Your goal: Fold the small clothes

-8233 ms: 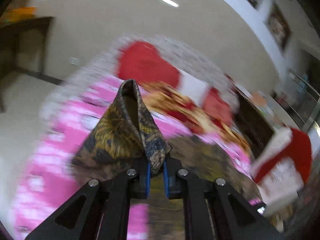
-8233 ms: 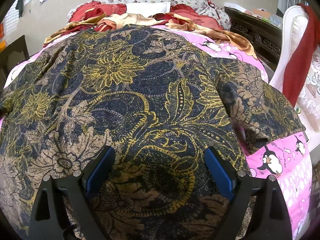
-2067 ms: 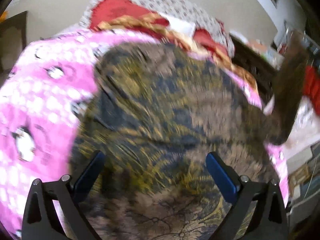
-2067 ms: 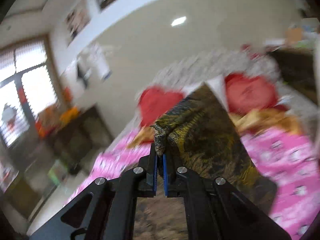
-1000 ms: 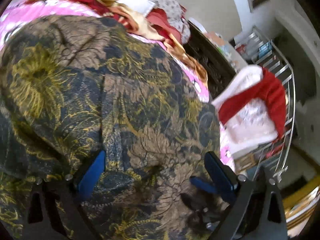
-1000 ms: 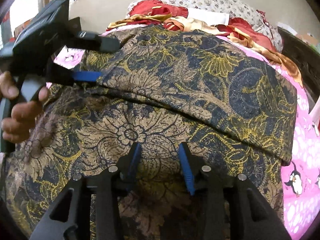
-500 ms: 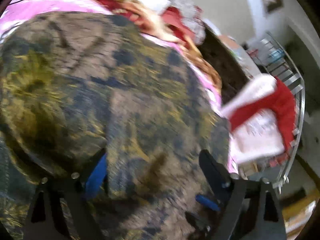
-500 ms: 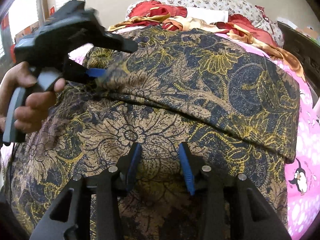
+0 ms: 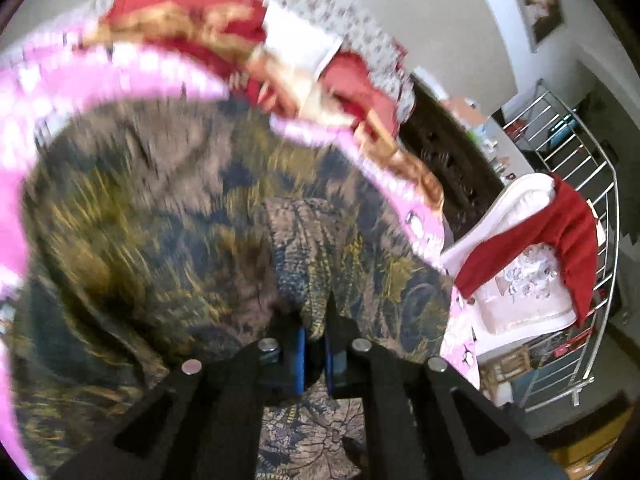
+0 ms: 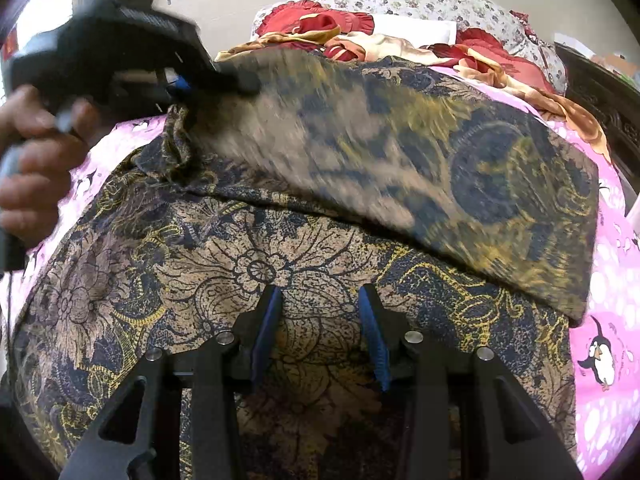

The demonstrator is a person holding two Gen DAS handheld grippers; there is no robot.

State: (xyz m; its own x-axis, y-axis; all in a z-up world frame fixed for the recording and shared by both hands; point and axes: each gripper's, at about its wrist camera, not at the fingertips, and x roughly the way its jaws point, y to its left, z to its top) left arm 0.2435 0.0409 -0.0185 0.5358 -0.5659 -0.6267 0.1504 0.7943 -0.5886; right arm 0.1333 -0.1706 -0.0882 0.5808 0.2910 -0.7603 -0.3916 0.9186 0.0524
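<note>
A dark floral garment (image 10: 260, 264) in navy, gold and tan lies spread on the bed, its far part folded over the near part. In the left wrist view my left gripper (image 9: 314, 344) is shut on a pinched fold of the garment (image 9: 304, 240), which rises from the blue pads. In the right wrist view the left gripper (image 10: 180, 84) is at the upper left, held by a hand (image 10: 32, 168), and lifts the fold's left corner. My right gripper (image 10: 320, 320) stands partly open over the garment's near part, nothing pinched between its pads.
The bed has a pink penguin-print sheet (image 10: 612, 280). Red and gold cloths and a floral pillow (image 10: 400, 0) are piled at its head. To the right stand dark wooden furniture (image 9: 452, 160), a white chair draped in red cloth (image 9: 532, 248) and a metal railing (image 9: 580, 160).
My left gripper has shut on the garment's folded edge and risen with it, so the fold's left corner now hangs lifted. The right gripper has stayed still.
</note>
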